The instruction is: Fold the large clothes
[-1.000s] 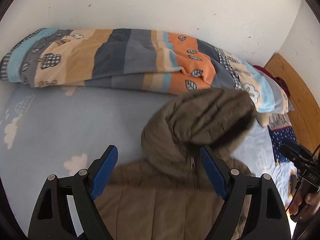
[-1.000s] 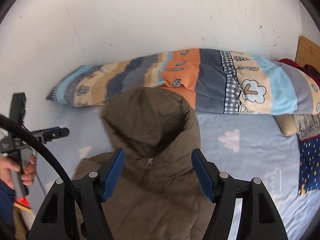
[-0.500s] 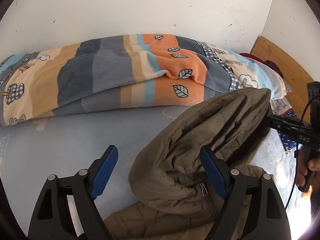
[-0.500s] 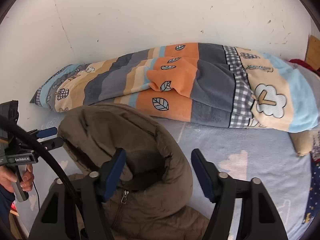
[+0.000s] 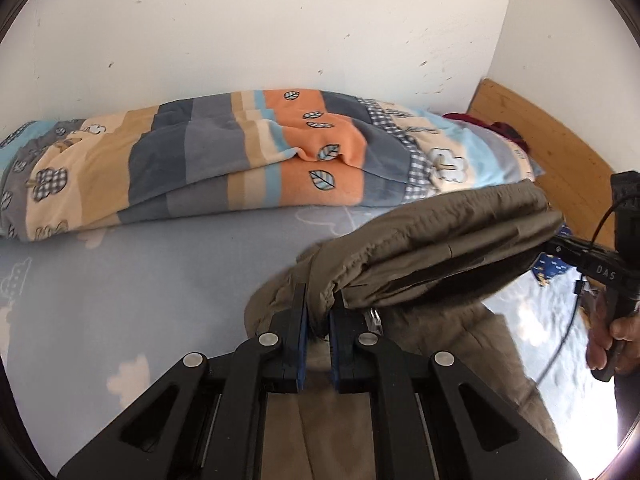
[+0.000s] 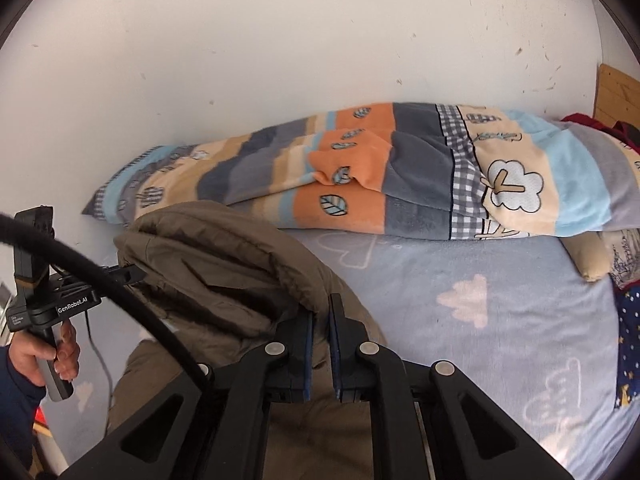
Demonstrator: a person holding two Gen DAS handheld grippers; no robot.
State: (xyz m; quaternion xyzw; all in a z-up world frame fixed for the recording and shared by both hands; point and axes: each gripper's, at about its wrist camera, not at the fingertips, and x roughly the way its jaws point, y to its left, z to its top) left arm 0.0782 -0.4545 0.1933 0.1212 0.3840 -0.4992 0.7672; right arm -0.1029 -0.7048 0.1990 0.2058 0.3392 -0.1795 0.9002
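Note:
An olive-brown padded hooded jacket [image 5: 432, 248] lies on the pale blue bed sheet [image 5: 140, 280]. Its hood [image 6: 216, 256] is raised off the bed and stretched between both grippers. My left gripper [image 5: 319, 312] is shut on the hood's left edge. My right gripper [image 6: 320, 320] is shut on the hood's right edge. Each gripper shows in the other's view: the right one [image 5: 560, 246] at the hood's far end, the left one [image 6: 132, 274] likewise. The jacket body [image 6: 320, 440] lies below, partly hidden by the grippers.
A rolled striped blanket [image 5: 248, 160] with leaf and tree prints lies along the white wall behind the jacket. A wooden headboard [image 5: 552, 148] stands at the right. A tan pillow [image 6: 588, 256] and dark blue starry cloth [image 6: 628, 340] lie on the bed's right side.
Both grippers have gone from wide open to shut on the hood's two edges. The hood, earlier lying flat, is lifted and stretched between them.

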